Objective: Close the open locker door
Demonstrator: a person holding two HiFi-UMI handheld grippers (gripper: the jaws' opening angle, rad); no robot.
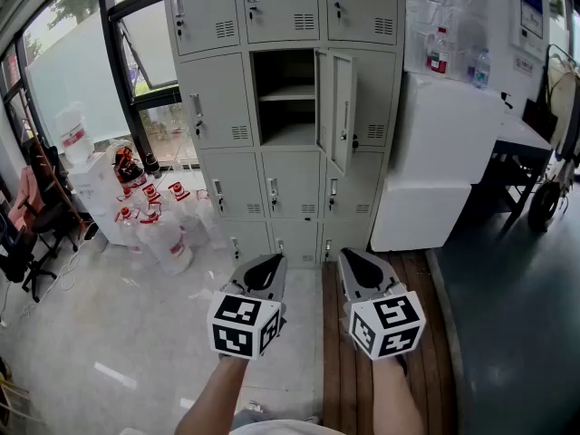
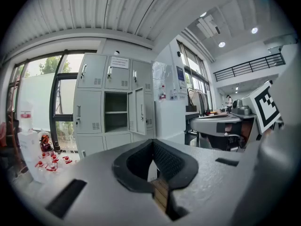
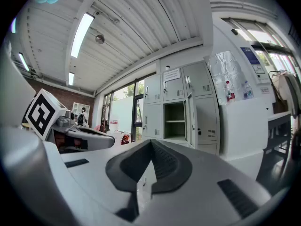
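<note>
Jaws closed to a point on both the left gripper [image 1: 266, 266] and the right gripper [image 1: 359, 261] in the head view, with nothing between. Held side by side above the floor [image 1: 109, 333], well apart from the locker bank [image 1: 217, 89]. Open locker door [image 1: 337, 107] in the middle column, second row from the top, hinged at the right edge of its compartment [image 1: 283, 98] and swung out towards the camera. Probably thin sheet metal: light, stiff, free on its hinges. No need to clamp it; best to push flat on the outer face near the free edge, away from the hinge, likely with a firm last press for the latch.

Left gripper view: pads meeting at the tip, empty. Door seen small and far off, swung well out from its frame. Hinges and latch too small to make out.

Right gripper view: jaws together, empty. Door nearly edge-on beside the dark opening, outer face turned away. Back of the compartment in shadow; one shelf visible, anything further in hard to tell.
</note>
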